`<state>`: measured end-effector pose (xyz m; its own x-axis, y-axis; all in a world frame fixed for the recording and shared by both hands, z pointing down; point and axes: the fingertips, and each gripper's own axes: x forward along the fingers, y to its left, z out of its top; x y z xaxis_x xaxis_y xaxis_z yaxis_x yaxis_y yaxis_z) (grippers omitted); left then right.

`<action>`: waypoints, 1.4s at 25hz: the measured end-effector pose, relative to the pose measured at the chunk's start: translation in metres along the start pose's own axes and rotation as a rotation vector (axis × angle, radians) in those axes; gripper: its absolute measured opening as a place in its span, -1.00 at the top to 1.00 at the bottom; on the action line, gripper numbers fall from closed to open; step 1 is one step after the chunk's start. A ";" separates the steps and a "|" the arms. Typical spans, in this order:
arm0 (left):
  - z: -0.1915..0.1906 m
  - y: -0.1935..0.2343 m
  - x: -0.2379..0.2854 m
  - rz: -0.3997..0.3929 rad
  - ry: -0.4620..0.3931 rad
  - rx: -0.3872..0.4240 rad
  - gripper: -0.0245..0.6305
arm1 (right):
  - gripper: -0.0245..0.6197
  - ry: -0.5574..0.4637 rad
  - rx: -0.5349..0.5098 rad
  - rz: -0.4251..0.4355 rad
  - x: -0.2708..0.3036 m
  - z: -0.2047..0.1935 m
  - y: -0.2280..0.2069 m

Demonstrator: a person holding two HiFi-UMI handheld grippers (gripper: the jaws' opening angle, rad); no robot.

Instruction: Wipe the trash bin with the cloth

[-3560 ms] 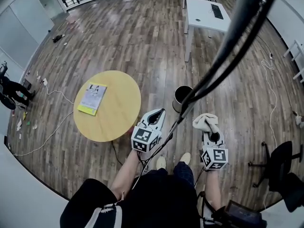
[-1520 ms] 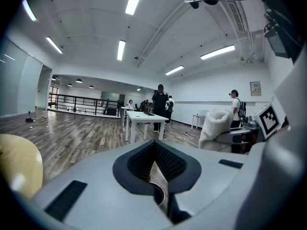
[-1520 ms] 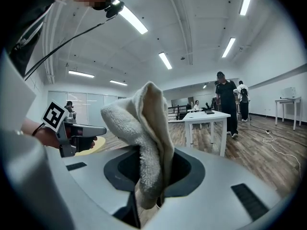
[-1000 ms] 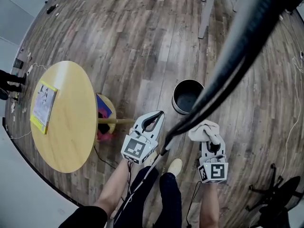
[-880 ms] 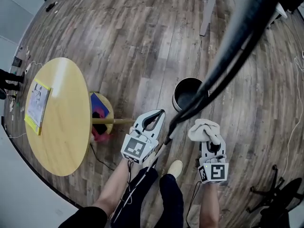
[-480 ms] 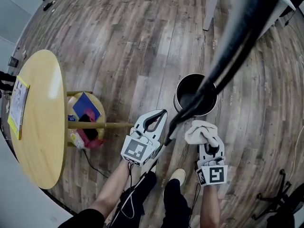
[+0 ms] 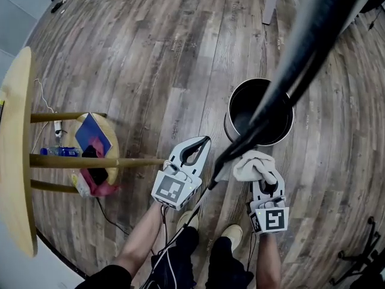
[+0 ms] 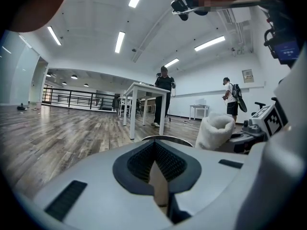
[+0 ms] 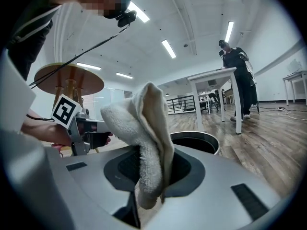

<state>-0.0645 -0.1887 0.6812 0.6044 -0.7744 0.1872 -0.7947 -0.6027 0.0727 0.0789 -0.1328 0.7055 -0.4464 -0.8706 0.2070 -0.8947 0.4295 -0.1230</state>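
Plank flooring lies open on all sides of the trash bin (image 7: 243,108), which stands upright just ahead of both grippers. Right gripper (image 7: 261,173): jaws pinch the cloth (image 7: 251,163). Left gripper (image 7: 202,144): jaws pressed together, empty. Advisable method: lay the cloth flat on the rim and follow its curve. Round table (image 7: 15,161) stands well apart, left.
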 end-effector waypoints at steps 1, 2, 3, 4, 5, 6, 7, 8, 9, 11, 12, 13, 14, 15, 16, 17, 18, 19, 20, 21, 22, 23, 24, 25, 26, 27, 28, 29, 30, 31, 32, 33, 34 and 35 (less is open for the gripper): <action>-0.011 0.001 0.003 0.000 0.000 0.001 0.94 | 0.63 -0.002 -0.001 0.005 0.004 -0.011 0.000; -0.021 0.002 0.006 0.000 0.000 0.002 0.94 | 0.63 -0.005 -0.001 0.010 0.008 -0.020 0.001; -0.031 0.003 0.008 0.000 0.000 0.005 0.94 | 0.63 -0.008 -0.001 0.014 0.011 -0.029 0.001; -0.039 0.004 0.010 -0.001 -0.002 0.008 0.94 | 0.63 -0.012 0.000 0.016 0.014 -0.037 0.001; -0.047 0.005 0.012 -0.002 -0.005 0.011 0.94 | 0.63 -0.016 0.001 0.018 0.018 -0.045 0.001; -0.054 0.005 0.014 -0.004 -0.007 0.014 0.94 | 0.63 -0.021 0.003 0.020 0.021 -0.052 0.001; -0.061 0.005 0.015 -0.004 -0.007 0.015 0.94 | 0.63 -0.024 0.004 0.022 0.024 -0.059 0.002; -0.068 0.005 0.015 -0.003 -0.004 0.013 0.94 | 0.63 -0.023 0.004 0.025 0.026 -0.066 0.002; -0.075 0.006 0.015 0.002 0.002 0.009 0.94 | 0.63 -0.018 0.003 0.029 0.029 -0.073 0.003; -0.086 0.007 0.015 0.010 0.009 0.000 0.94 | 0.63 -0.002 -0.006 0.035 0.034 -0.082 0.005; -0.091 0.006 0.014 0.008 0.006 -0.003 0.94 | 0.63 0.003 -0.009 0.035 0.037 -0.085 0.005; -0.095 0.006 0.014 0.004 0.005 -0.002 0.94 | 0.63 0.002 -0.013 0.036 0.041 -0.088 0.006; -0.098 0.006 0.014 0.002 0.005 0.000 0.94 | 0.63 -0.004 -0.019 0.041 0.044 -0.092 0.006; -0.101 0.007 0.015 0.004 0.008 0.002 0.94 | 0.63 -0.010 -0.024 0.044 0.047 -0.095 0.006; -0.102 0.009 0.015 0.007 0.012 0.005 0.94 | 0.63 -0.014 -0.026 0.043 0.052 -0.099 0.006; -0.103 0.010 0.017 0.010 0.013 0.007 0.94 | 0.63 -0.019 -0.025 0.040 0.055 -0.101 0.005; -0.106 0.010 0.018 0.007 0.010 0.009 0.94 | 0.63 -0.023 -0.023 0.036 0.058 -0.103 0.003; -0.108 0.010 0.019 0.002 0.006 0.011 0.94 | 0.63 -0.027 -0.022 0.031 0.060 -0.104 0.002; -0.109 0.011 0.020 -0.001 0.004 0.013 0.94 | 0.63 -0.029 -0.022 0.027 0.062 -0.106 0.001; -0.110 0.012 0.021 -0.001 0.004 0.015 0.94 | 0.63 -0.028 -0.020 0.023 0.062 -0.106 0.000; -0.111 0.013 0.021 0.000 0.004 0.015 0.94 | 0.63 -0.027 -0.017 0.018 0.063 -0.107 -0.002; -0.111 0.014 0.021 0.001 0.003 0.013 0.94 | 0.63 -0.025 -0.014 0.012 0.062 -0.108 -0.003; -0.111 0.014 0.021 0.002 0.002 0.009 0.94 | 0.63 -0.022 -0.012 0.006 0.061 -0.108 -0.006; -0.110 0.013 0.021 0.001 0.000 0.006 0.94 | 0.63 -0.019 -0.014 0.001 0.060 -0.109 -0.009; -0.110 0.011 0.021 0.000 -0.001 0.005 0.94 | 0.63 -0.017 -0.018 -0.004 0.059 -0.109 -0.012; -0.110 0.010 0.022 0.000 0.001 0.006 0.94 | 0.63 -0.016 -0.023 -0.009 0.058 -0.109 -0.016; -0.111 0.009 0.022 -0.001 0.003 0.009 0.94 | 0.63 -0.016 -0.026 -0.015 0.057 -0.109 -0.019; -0.111 0.008 0.023 -0.003 0.004 0.010 0.94 | 0.63 -0.016 -0.027 -0.021 0.056 -0.109 -0.022; -0.113 0.006 0.023 -0.006 0.005 0.010 0.94 | 0.63 -0.014 -0.026 -0.029 0.054 -0.110 -0.025; -0.114 0.004 0.024 -0.010 0.005 0.008 0.94 | 0.63 -0.013 -0.024 -0.037 0.052 -0.111 -0.028; -0.115 0.002 0.025 -0.014 0.003 0.006 0.94 | 0.63 -0.013 -0.024 -0.044 0.049 -0.112 -0.030; -0.115 0.000 0.025 -0.016 0.000 0.004 0.94 | 0.63 -0.013 -0.027 -0.049 0.047 -0.113 -0.033; -0.114 -0.001 0.026 -0.017 -0.002 0.004 0.94 | 0.63 -0.014 -0.030 -0.054 0.045 -0.113 -0.035; -0.113 -0.003 0.027 -0.019 -0.004 0.006 0.94 | 0.63 -0.015 -0.030 -0.063 0.042 -0.113 -0.039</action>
<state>-0.0520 -0.1860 0.7969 0.6199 -0.7633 0.1818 -0.7824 -0.6188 0.0700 0.0924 -0.1592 0.8285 -0.3895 -0.8993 0.1987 -0.9210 0.3811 -0.0807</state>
